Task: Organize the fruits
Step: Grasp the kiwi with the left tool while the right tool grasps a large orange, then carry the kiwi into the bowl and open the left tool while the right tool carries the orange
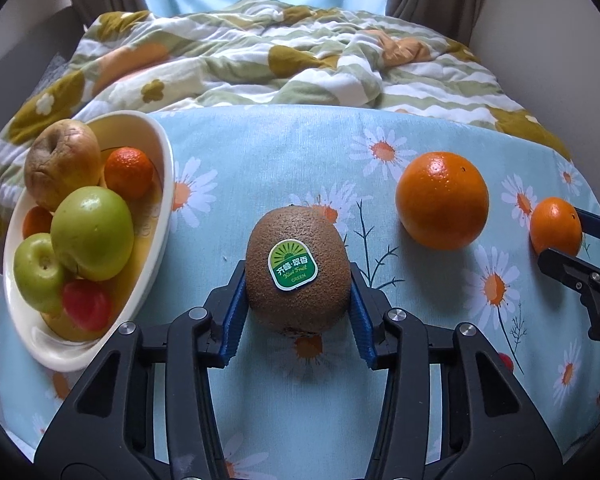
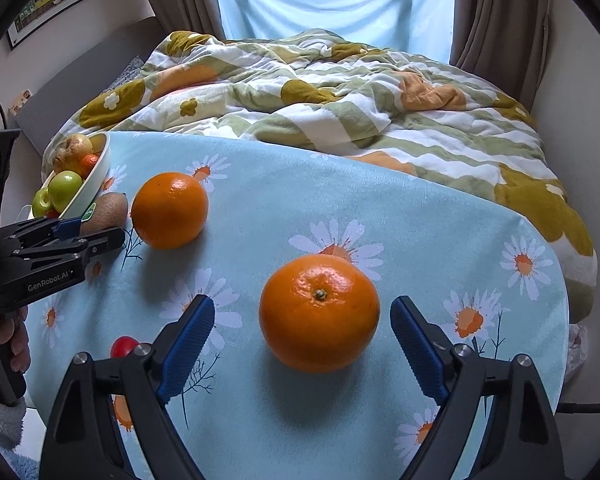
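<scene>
- Your left claw (image 1: 298,280) pinches the kiwi (image 1: 298,268): both blue pads press its sides, green sticker faces the camera. Can't tell whether the kiwi rests on the table (image 1: 284,160) or is lifted off it.
- Your right claw (image 2: 302,330) is spread wide, one finger on each side of the small orange (image 2: 319,312), neither pad touching it. That orange sits on the table, stem up.
- Big orange (image 1: 442,200) sits on the table between the kiwi and the small orange, apart from both.
- White oval bowl (image 1: 162,216) sits at the table's left edge, just beside the kiwi. In it: a wrinkled brownish apple (image 1: 62,162), two green apples (image 1: 92,232), a mandarin (image 1: 128,172), a red fruit (image 1: 86,304), and another orange fruit mostly hidden under the apples.
- Small red fruit (image 2: 124,346) lies on the table near your right claw's left finger, partly hidden by it.
- Table has a light blue daisy-print cloth; a bed with a rumpled floral quilt (image 2: 340,96) lies right behind it.
</scene>
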